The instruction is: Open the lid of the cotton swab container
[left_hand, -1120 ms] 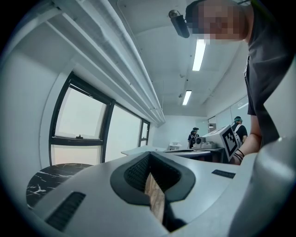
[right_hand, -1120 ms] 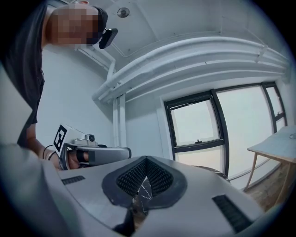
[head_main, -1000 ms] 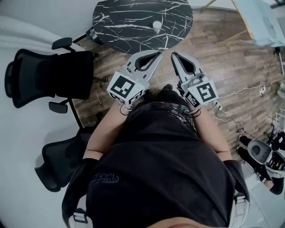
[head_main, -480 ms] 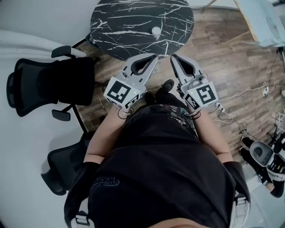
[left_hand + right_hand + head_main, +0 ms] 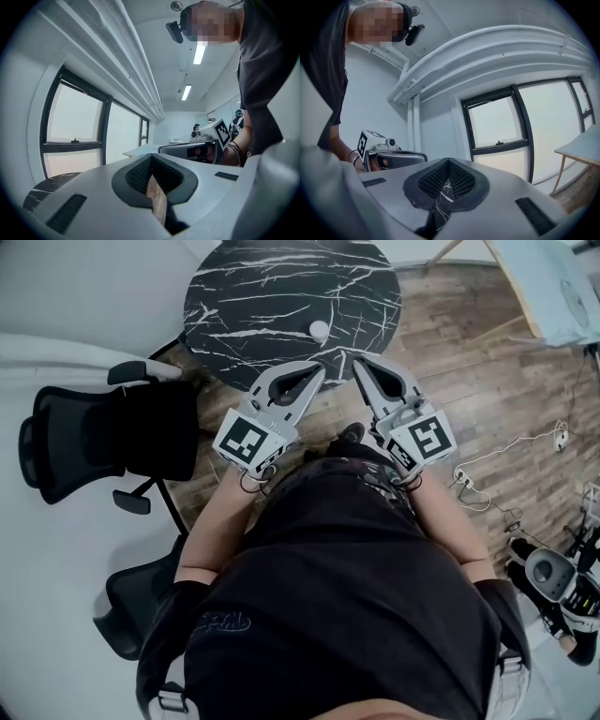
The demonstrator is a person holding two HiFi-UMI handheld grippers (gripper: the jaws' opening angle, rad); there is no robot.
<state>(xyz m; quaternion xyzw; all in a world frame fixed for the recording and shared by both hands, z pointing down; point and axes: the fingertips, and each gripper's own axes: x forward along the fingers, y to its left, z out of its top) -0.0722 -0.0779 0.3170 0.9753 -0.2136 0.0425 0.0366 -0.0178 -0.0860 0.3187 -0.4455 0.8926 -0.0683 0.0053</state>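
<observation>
The cotton swab container (image 5: 320,330) is a small white round tub near the front edge of a round black marble table (image 5: 253,306). Both grippers are held level in front of the person's body and point at the table. My left gripper (image 5: 320,368) is shut and empty, its tip just short of the table edge, below the container. My right gripper (image 5: 357,363) is also shut and empty, a little right of the container. In the left gripper view the jaws (image 5: 151,160) meet with nothing between them. The right gripper view shows its jaws (image 5: 448,163) closed too.
Two black office chairs (image 5: 103,427) (image 5: 141,601) stand at the left on a white floor area. A pale wooden table (image 5: 553,287) is at the top right. Cables (image 5: 497,456) and a white device (image 5: 548,573) lie on the wooden floor at right.
Both grippers have moved forward toward the marble table with the person. The table and container now sit closer to the gripper tips. The jaws stayed shut.
</observation>
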